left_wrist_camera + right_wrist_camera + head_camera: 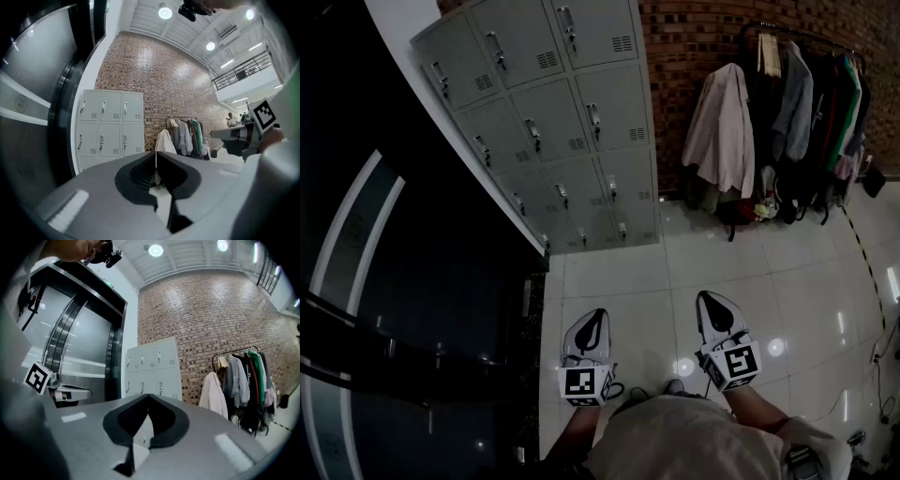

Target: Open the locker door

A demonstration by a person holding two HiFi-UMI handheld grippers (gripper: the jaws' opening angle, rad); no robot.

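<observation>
A bank of grey lockers (553, 122) stands against the brick wall ahead, all doors closed, each with a small handle. My left gripper (598, 313) and right gripper (708, 297) hover side by side over the tiled floor, well short of the lockers. Both are shut with nothing between the jaws. In the left gripper view the jaw tips (156, 153) meet, with the lockers (111, 129) far ahead at the left. The right gripper's tips (148, 396) also meet, just below the lockers (152, 371).
A clothes rack (797, 112) full of jackets stands to the right of the lockers. A dark glass wall (394, 281) runs along the left up to the locker bank. Glossy white floor tiles (628, 272) lie between me and the lockers.
</observation>
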